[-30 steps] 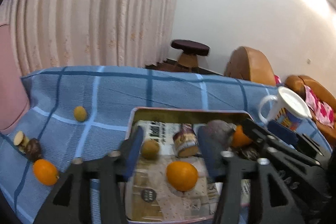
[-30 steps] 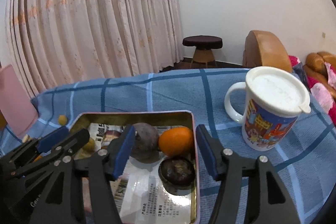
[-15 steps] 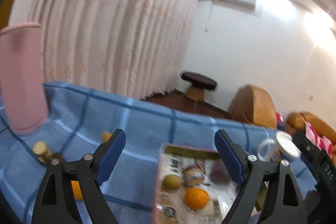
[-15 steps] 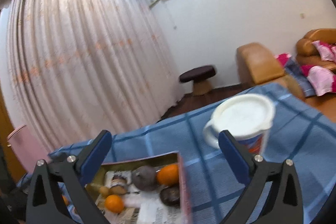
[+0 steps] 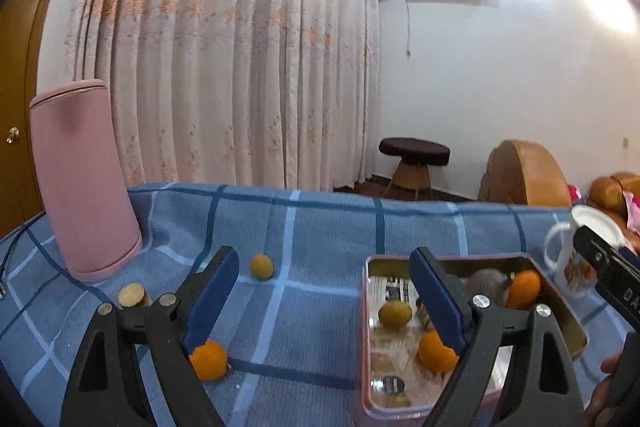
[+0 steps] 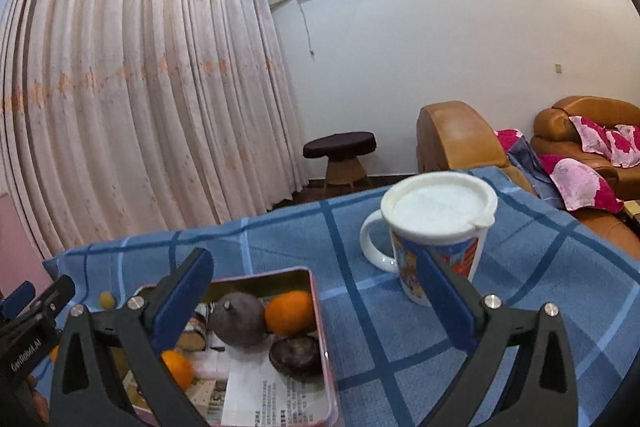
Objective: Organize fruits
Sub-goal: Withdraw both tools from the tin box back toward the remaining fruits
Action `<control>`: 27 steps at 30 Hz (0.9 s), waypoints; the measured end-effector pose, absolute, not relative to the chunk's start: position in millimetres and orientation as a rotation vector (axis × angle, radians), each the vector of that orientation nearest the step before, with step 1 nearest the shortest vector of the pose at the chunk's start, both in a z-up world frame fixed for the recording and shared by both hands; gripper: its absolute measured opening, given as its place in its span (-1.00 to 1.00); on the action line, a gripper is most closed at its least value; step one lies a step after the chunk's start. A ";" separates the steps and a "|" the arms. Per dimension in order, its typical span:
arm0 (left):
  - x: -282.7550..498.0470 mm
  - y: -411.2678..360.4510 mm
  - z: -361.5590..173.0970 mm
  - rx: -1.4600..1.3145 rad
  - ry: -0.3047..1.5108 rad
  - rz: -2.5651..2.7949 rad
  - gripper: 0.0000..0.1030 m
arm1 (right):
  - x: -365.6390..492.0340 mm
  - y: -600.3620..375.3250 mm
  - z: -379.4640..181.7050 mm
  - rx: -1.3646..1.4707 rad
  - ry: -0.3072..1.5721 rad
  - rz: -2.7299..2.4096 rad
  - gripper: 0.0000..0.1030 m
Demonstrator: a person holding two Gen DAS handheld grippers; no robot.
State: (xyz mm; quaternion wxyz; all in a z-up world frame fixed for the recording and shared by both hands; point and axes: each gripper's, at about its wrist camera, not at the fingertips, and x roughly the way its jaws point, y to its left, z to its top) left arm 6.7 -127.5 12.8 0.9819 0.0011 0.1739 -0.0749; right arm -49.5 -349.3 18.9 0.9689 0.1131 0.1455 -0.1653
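Note:
A metal tin [image 5: 568, 311] lined with paper sits on the blue checked cloth and holds several fruits: two oranges [image 5: 436, 351], a small yellow-green fruit [image 5: 395, 313] and dark round fruits [image 6: 238, 319]. It also shows in the right wrist view [image 6: 318, 311]. Loose on the cloth lie an orange [image 5: 208, 360] by my left finger, a small yellow fruit [image 5: 262, 266] and a cut fruit [image 5: 131, 295]. My left gripper [image 5: 324, 295] is open and empty above the cloth left of the tin. My right gripper [image 6: 314, 303] is open and empty over the tin's right edge.
A tall pink cylinder [image 5: 82, 179] stands at the far left of the table. A white lidded mug [image 6: 436, 231] stands right of the tin. A stool [image 5: 414, 155] and brown sofas [image 6: 460, 135] lie beyond the table's far edge.
Both grippers have opened wide and pulled back and up from the tin. The left one has swung left, bringing the loose fruits and pink cylinder into view.

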 end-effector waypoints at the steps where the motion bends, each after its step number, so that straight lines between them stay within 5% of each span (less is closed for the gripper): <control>1: 2.6 -128.7 11.4 0.011 0.351 -0.152 0.71 | -48.5 -347.4 18.0 0.226 0.309 -0.335 1.00; 27: -25.8 -84.8 3.2 0.007 0.405 -0.218 0.71 | -74.7 -252.2 19.0 0.091 0.313 -0.330 1.00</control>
